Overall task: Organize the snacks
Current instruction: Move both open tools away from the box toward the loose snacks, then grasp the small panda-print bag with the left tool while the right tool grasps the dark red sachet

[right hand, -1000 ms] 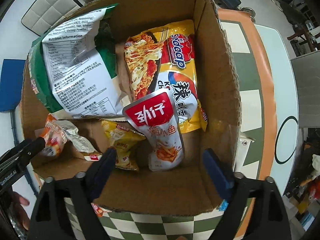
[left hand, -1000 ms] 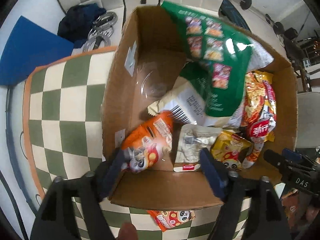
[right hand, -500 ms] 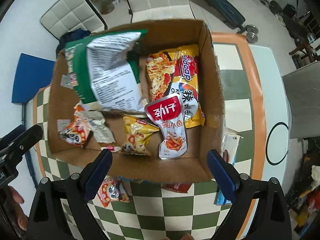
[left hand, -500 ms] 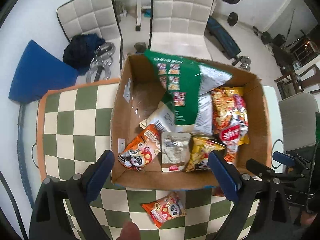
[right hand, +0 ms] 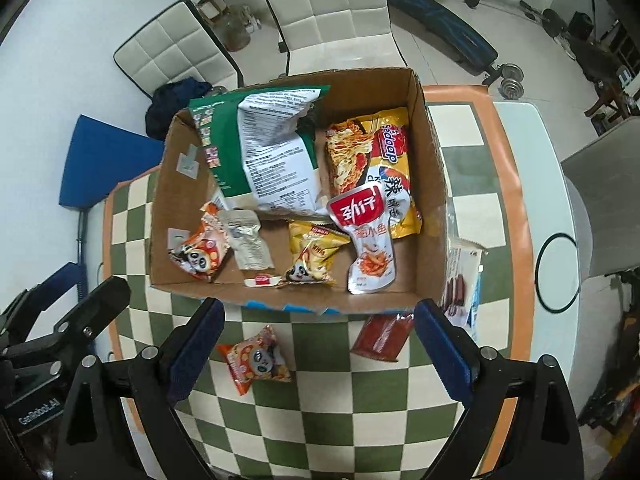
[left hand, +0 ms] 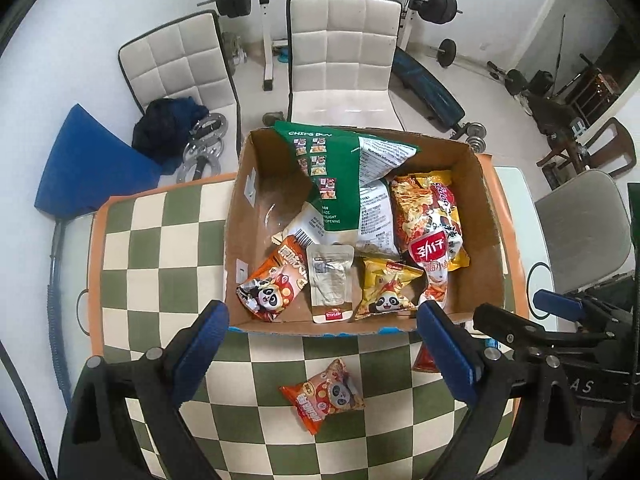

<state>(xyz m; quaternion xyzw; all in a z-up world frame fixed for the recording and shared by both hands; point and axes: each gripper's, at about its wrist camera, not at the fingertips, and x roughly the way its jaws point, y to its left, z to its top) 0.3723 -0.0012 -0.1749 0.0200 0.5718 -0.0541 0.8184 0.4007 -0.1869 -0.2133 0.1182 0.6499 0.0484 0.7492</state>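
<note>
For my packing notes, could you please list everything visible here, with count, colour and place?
cardboard box: 1, brown, on the checked table
green chips bag: 1, in the box, far side
noodle packet: 1, yellow-red, in the box
red-and-silver pouch: 1, in the box
panda packets: orange and yellow in the box, orange on the table
silver sachet: 1, in the box
red packet: 1, on the table
white chairs: 2, beyond
left gripper: open, empty
right gripper: open, empty

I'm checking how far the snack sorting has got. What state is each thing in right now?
cardboard box: open-topped, holding snacks
green chips bag: in box, crumpled
orange panda packet: outside box, on tablecloth
red packet: outside box
left gripper: open, empty
right gripper: open, empty
</note>
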